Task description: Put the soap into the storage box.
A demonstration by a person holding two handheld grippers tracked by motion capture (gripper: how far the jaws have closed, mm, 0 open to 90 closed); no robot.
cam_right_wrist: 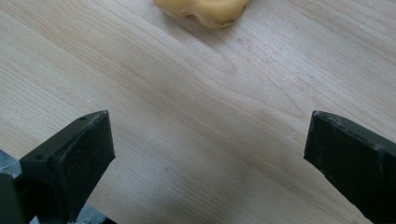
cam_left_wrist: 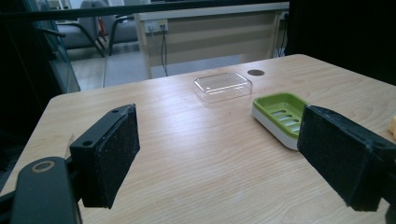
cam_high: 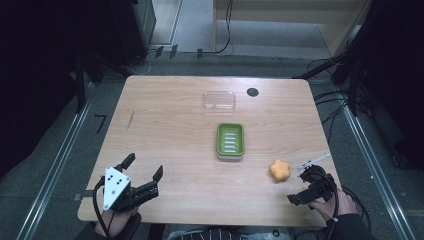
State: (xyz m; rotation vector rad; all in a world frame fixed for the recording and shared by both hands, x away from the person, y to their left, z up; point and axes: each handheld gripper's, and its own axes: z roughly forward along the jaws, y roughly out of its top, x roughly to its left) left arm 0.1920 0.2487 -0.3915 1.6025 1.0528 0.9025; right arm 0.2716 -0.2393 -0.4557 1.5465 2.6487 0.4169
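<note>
A green soap dish with a white underside sits at the middle of the wooden table. Its clear plastic lid lies farther back. An orange flower-shaped soap lies at the front right. My left gripper hovers open at the front left, with nothing between its jaws. My right gripper is open just right of the soap and a little nearer the table's front edge, apart from it. The left gripper view looks past the open left gripper to the dish and lid. In the right gripper view, the soap lies beyond the open right gripper.
A small dark round hole marks the table's back right. Cables trail over the floor around the table. A metal rail runs along the floor at left. Bare wood stretches between the grippers.
</note>
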